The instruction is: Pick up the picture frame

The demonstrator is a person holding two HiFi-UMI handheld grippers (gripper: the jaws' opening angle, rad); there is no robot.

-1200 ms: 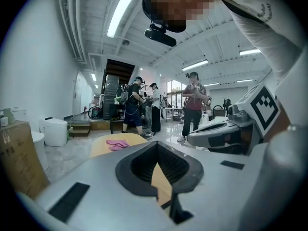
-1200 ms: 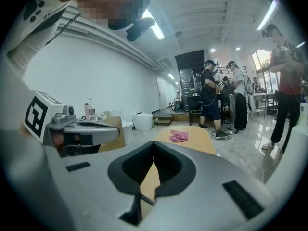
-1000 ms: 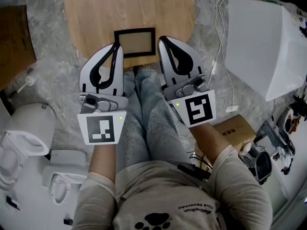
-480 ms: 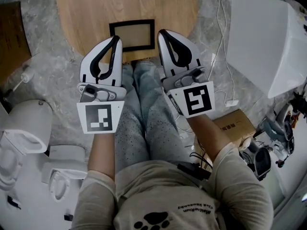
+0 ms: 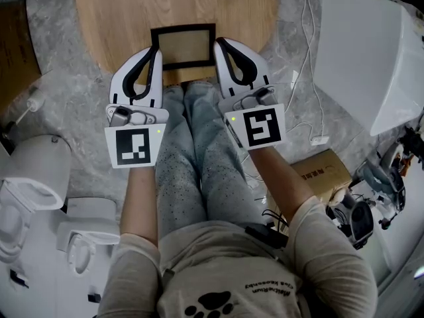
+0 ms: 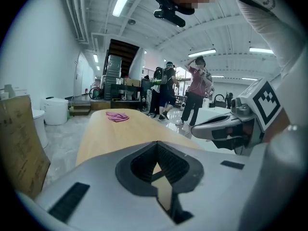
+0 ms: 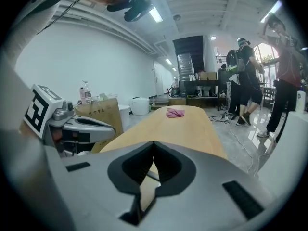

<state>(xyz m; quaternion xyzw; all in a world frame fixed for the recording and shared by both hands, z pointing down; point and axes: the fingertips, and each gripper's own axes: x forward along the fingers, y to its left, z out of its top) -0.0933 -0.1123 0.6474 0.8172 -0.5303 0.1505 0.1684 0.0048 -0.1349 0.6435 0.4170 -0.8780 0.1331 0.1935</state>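
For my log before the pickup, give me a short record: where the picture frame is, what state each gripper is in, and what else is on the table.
picture frame: lies flat near the near edge of the wooden table, not lifted
left gripper: shut, empty, at the frame's left side
right gripper: shut, empty, at the frame's right side
contact with frame: cannot tell
also on table: pink cloth at the far end

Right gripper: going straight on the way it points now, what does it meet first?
Probably the picture frame, at its right edge: the right gripper, tips closed, sits just beside it, angled down toward the wooden table. Depth is unclear; tabletop could come first.
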